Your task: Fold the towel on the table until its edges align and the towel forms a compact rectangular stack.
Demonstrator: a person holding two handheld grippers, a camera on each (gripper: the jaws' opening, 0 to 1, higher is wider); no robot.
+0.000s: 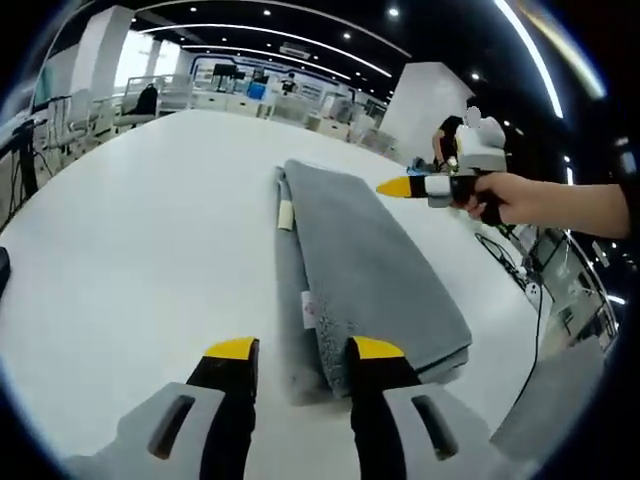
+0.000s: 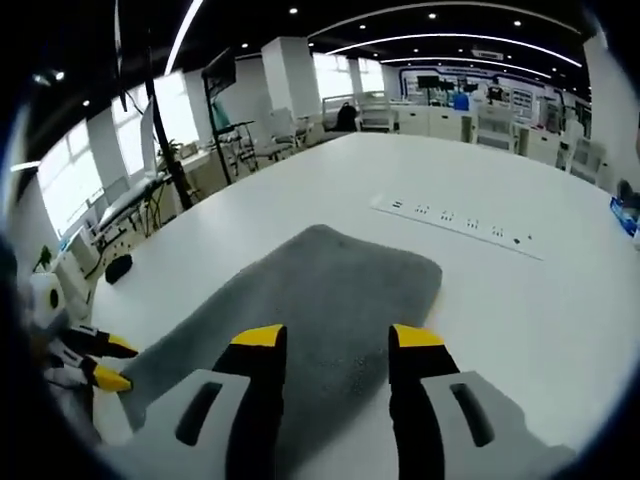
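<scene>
Left gripper view, nearest first: the left gripper [image 1: 302,348] has two yellow-tipped fingers [image 1: 232,349] spread apart with nothing between them, hovering at the near end of the one grey towel [image 1: 365,262]. The towel lies folded in a long rectangular stack on the white worktop [image 1: 140,230]; layered edges show along its left side, and two small labels [image 1: 286,214] stick out there, print too small to read. Its near corner is partly hidden behind the right-hand finger. Past the towel's far right edge, the right gripper [image 1: 394,187] comes in held by a hand [image 1: 515,199]; only one yellow tip is clear from this angle, so whether it is parted or closed is hard to tell here. Far back: desks, chairs, one person bent over, blurred.

Right gripper view: the right gripper [image 2: 335,336] has fingers [image 2: 418,337] released, wide gap, nothing held, above the towel [image 2: 330,290], whose near end is cut off by the fingers. At lower left, the left gripper [image 2: 109,364] shows two yellow tips apart, probably just beside the towel's edge, but the rim distortion makes contact unclear. Beyond the towel, one white power strip [image 2: 458,224] is set in the worktop [image 2: 540,300]. Farther: one dark object [image 2: 118,268] near the worktop's left edge, unidentifiable.
</scene>
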